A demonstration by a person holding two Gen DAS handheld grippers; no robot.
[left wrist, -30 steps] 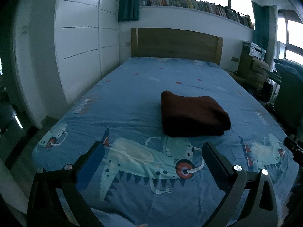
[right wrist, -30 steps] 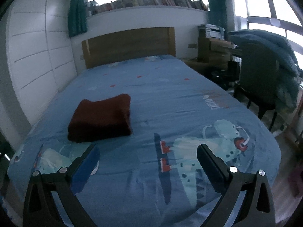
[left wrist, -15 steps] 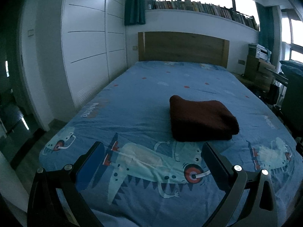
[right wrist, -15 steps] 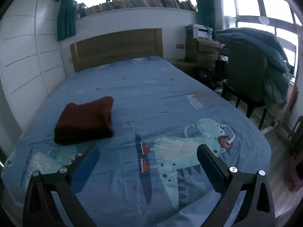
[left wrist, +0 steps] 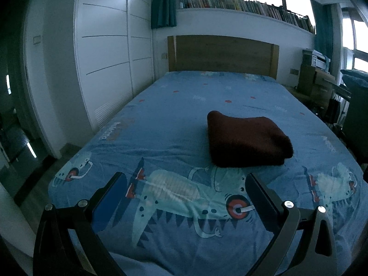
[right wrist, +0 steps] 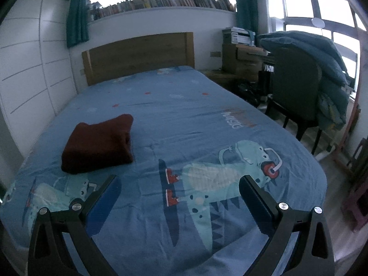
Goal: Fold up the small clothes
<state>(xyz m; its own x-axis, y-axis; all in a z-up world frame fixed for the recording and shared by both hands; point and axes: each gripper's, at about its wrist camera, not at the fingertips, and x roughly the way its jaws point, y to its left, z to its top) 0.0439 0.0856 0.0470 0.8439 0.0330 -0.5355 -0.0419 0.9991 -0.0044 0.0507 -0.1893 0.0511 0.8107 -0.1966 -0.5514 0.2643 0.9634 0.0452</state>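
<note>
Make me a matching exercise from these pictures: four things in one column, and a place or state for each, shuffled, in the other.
Things:
1. dark red garment
2. left gripper
3. books
4. bedding

Places or states:
a. open, holding nothing
b. piled over the chair
c. folded, lying on the bed
d. lined up on the ledge under the window

Pairs: 1-c, 2-a, 3-d, 4-b
</note>
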